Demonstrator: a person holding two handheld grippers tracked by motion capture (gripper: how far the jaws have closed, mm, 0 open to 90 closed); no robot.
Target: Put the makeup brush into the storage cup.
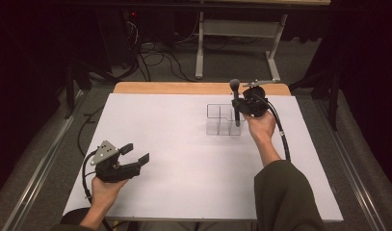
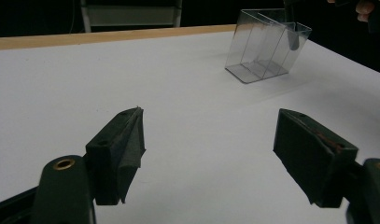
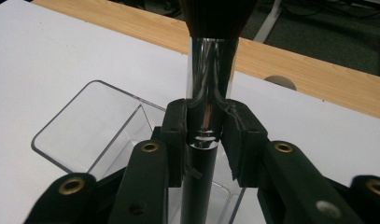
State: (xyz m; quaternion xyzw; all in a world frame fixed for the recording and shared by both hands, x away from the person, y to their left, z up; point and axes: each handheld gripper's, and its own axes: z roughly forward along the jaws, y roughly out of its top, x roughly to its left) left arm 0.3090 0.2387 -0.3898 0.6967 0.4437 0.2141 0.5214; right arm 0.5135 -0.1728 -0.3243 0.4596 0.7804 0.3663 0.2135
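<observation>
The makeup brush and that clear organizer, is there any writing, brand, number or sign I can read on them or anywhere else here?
No readable text anywhere.
Makeup brush: chrome ferrule and black handle bear no lettering that shows.
Clear organizer: plain, no label.
Right gripper and left gripper: no markings on the pads.
White table: blank.

A makeup brush (image 1: pixel 236 103) with a black handle, chrome collar and dark bristles is held upright, bristles up, its handle lowered into the near right compartment of a clear organizer (image 1: pixel 221 120) placed far right.
</observation>
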